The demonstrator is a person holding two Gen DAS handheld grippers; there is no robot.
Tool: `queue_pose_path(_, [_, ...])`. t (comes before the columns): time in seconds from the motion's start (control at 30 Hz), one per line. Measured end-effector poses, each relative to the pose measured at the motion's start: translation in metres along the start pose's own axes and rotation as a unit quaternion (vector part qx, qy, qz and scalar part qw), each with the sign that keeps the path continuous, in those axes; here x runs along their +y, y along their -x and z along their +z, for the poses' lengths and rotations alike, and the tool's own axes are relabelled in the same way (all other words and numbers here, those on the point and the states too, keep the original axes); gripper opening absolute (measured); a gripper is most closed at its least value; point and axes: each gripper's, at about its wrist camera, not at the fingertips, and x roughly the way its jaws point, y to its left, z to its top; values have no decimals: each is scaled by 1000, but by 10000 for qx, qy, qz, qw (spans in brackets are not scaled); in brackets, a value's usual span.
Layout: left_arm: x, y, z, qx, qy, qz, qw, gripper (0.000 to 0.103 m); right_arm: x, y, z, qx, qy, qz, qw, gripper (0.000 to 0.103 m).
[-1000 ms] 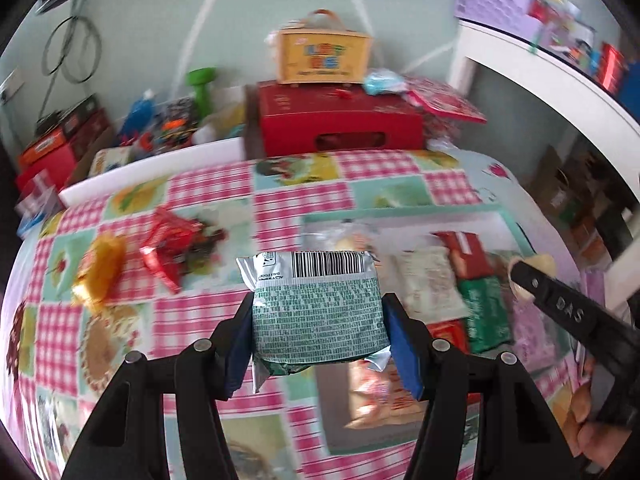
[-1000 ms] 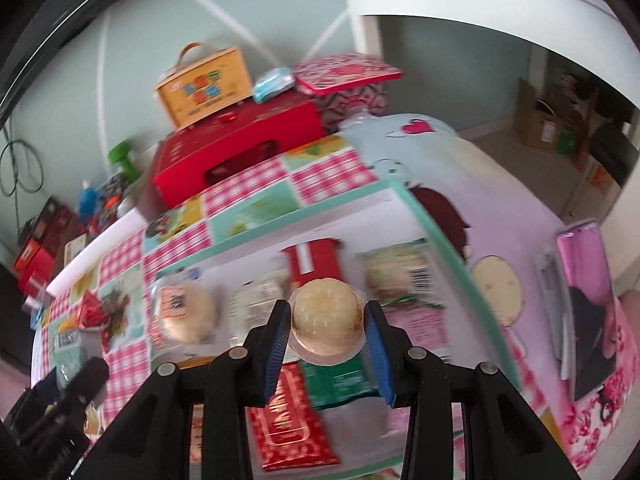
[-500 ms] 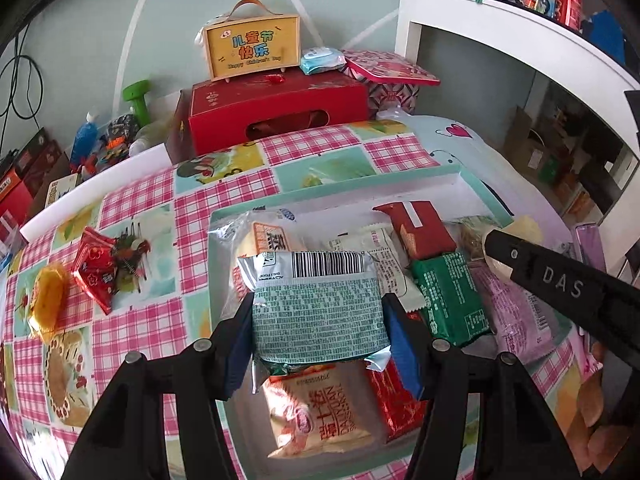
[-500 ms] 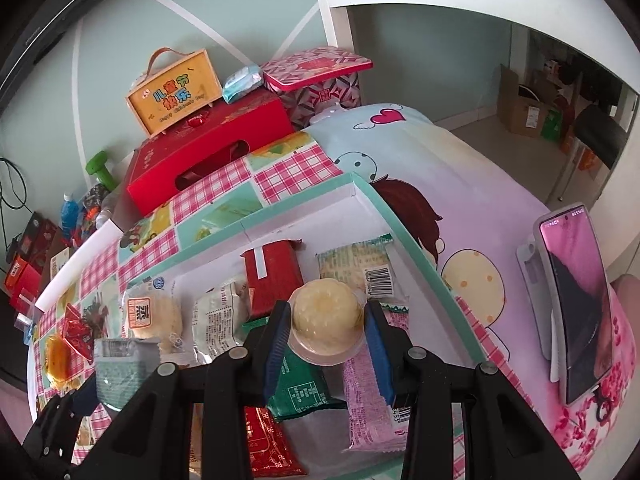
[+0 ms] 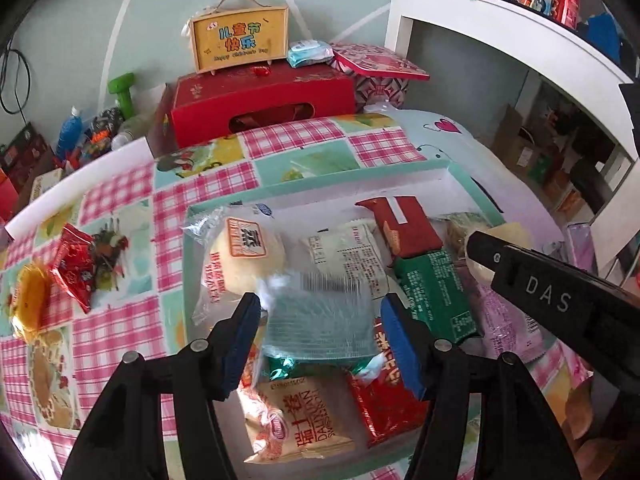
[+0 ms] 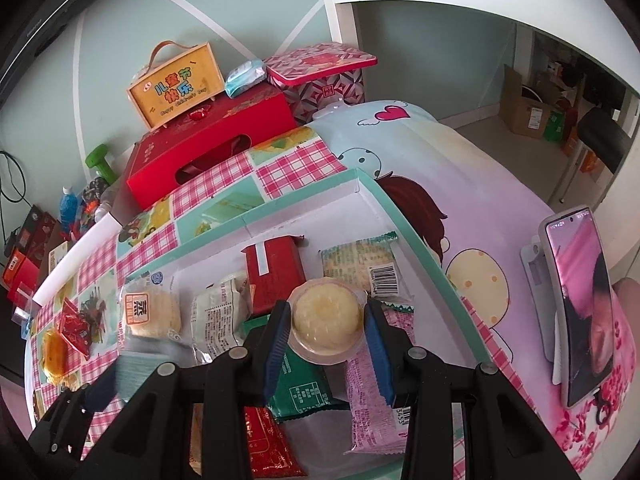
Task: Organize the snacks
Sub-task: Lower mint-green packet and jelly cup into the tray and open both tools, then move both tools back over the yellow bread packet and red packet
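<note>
Two tongs hang over the teal-rimmed tray, one snack each. The left gripper has a green-and-silver packet between its blue pads. The packet is blurred while the pads are sharp, so I cannot tell if they press on it. Its barcode end points far, and its longer side runs left to right from pad to pad, above the near middle of the tray. The right gripper is clamped on one round clear cup of yellow cake, its round face turned to the camera, over the tray's right half.

Eight packets lie in the tray: a bun, a white one, two red, one green, one pink, one with a barcode, and one beige. Two more snacks, a red packet and a yellow one, lie touching on the checked cloth to the left.
</note>
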Motion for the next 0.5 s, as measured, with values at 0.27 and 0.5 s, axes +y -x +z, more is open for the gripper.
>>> queue_pose_path(0.27, [13, 7, 2, 136, 214, 307, 9992, 68, 2, 1, 1, -16, 62, -15, 10000, 40])
queue_pose_path(0.5, [48, 12, 4, 437, 929, 739, 9920, 68, 6, 1, 0, 24, 148, -26, 9999, 43])
